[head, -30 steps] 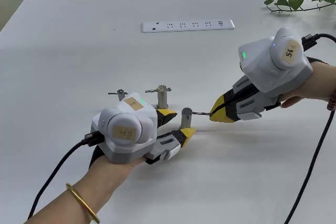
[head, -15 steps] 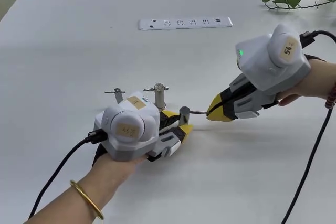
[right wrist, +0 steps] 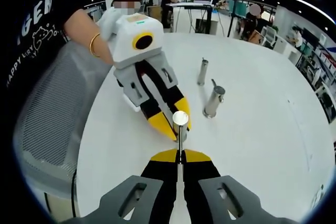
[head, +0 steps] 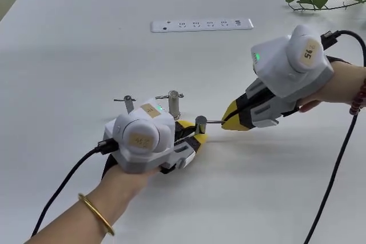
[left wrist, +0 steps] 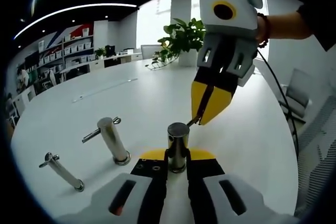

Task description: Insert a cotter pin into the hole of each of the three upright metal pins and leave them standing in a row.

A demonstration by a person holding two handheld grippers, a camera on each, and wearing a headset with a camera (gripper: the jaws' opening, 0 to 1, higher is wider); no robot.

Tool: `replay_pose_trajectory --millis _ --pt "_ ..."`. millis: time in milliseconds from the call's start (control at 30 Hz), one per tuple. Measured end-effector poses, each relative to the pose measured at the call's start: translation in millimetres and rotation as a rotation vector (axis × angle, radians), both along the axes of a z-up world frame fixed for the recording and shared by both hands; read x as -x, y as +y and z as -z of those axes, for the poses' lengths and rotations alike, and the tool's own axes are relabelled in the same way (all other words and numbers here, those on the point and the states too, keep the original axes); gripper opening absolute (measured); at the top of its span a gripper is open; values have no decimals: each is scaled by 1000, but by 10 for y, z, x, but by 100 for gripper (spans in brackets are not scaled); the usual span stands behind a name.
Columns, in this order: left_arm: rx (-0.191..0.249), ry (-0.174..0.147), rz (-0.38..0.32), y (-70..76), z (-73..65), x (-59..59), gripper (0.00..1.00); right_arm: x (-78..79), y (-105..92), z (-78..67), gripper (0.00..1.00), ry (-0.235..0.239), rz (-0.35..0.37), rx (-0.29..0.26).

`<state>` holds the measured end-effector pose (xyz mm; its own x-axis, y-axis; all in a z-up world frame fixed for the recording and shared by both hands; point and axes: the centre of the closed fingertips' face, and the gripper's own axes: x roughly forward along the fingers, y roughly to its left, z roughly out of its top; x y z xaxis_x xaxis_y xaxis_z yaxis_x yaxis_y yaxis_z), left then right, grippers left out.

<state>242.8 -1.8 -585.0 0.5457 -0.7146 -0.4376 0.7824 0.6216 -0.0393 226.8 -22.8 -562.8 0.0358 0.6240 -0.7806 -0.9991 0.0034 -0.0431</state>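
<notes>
Left gripper (head: 196, 134): fingers clamped on the near pin (head: 201, 123), which stands upright on the white counter (head: 80, 55).
Right gripper (head: 227, 123): fingers pinching a cotter pin (head: 214, 122), its tip at the near pin's head.
Middle pin (head: 174, 104), far pin (head: 129, 104): upright just beyond, each with a cotter through it.
Power strip (head: 201, 25): well beyond the pins.

Handwritten number, seemingly 54, on the round tan sticker (head: 309, 54) atop the right gripper (head: 227, 123), left gripper (head: 195, 134) stickers (head: 140, 140) illegible, cut-off white letters ARE and GEN on the person's black shirt (right wrist: 31, 40)
</notes>
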Motion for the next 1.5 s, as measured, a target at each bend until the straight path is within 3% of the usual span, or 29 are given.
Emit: replay_pose_trajectory --millis 633,833,1000,1167,1300,1500 --pt "-3 -4 15 -1 11 -14 10 -25 183 17 0 -4 -24 7" --pt "0 -2 14 -3 13 -16 10 -41 217 14 0 20 29 -14" --pt "-2 -4 11 -11 16 -23 10 -54 148 -7 16 49 84 -24" --pt "0 -1 12 -15 16 -28 10 -57 58 -42 11 56 107 -29" --pt "5 3 9 -17 16 -24 10 -35 34 -54 0 79 120 -42" --pt "7 4 11 -16 15 -21 10 -28 58 -77 0 89 128 -52"
